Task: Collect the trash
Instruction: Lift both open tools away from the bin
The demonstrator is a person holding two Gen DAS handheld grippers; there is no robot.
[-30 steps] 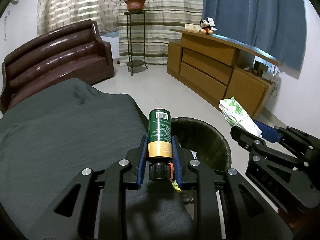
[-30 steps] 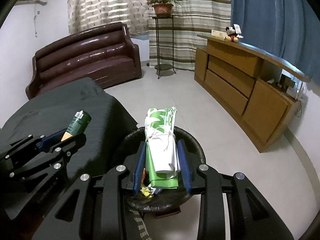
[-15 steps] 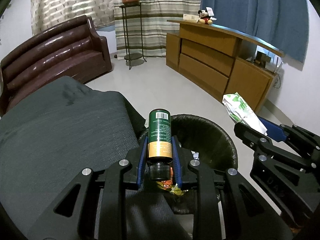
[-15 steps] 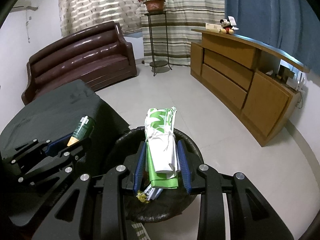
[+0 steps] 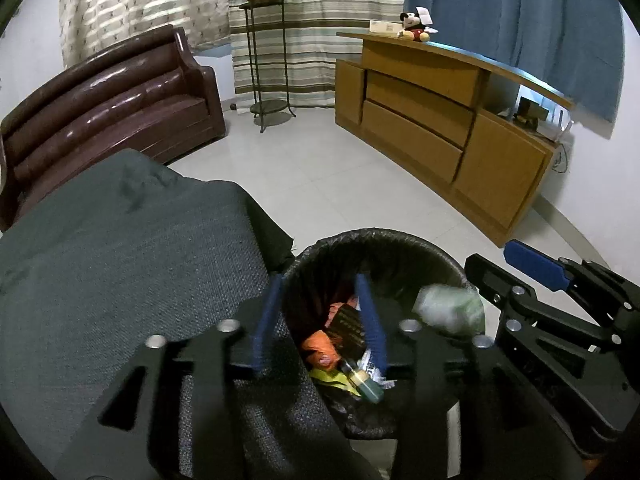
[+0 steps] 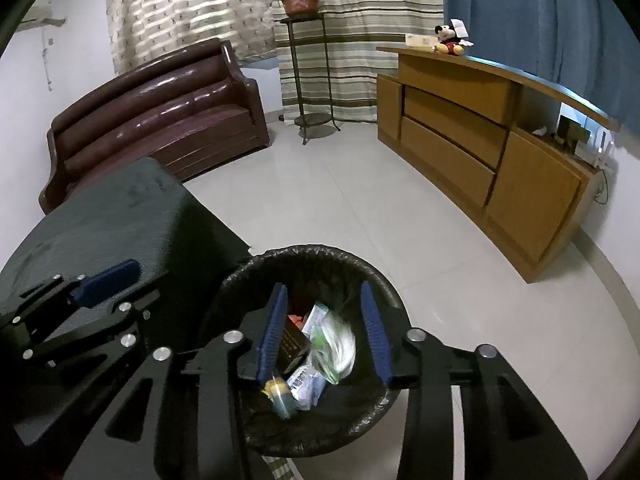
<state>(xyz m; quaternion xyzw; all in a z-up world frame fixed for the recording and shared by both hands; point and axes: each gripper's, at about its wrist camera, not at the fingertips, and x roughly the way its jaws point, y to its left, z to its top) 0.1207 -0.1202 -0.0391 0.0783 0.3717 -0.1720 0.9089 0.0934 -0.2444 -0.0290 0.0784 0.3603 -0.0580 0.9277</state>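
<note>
A black-lined trash bin (image 5: pixel 384 240) (image 6: pixel 320 254) stands on the floor beside a dark-cloth table. My left gripper (image 5: pixel 320 284) is open and empty above the bin. The green bottle (image 5: pixel 362 380) (image 6: pixel 280 398) lies inside the bin among other trash. My right gripper (image 6: pixel 324 292) is open and empty above the bin. The green-and-white bag (image 5: pixel 448 308) (image 6: pixel 334 346) is blurred in both views and is dropping into the bin. An orange wrapper (image 5: pixel 318 350) and a dark box (image 6: pixel 294 346) also lie inside.
The dark-cloth table (image 5: pixel 120 260) is at the left. A brown sofa (image 5: pixel 108 100), a plant stand (image 5: pixel 266 52) and a wooden sideboard (image 5: pixel 440 120) stand around the tiled floor (image 6: pixel 360 208).
Both grippers have opened. The green bottle has fallen from the left gripper into the bin. The green-and-white bag has left the right gripper and is falling in.
</note>
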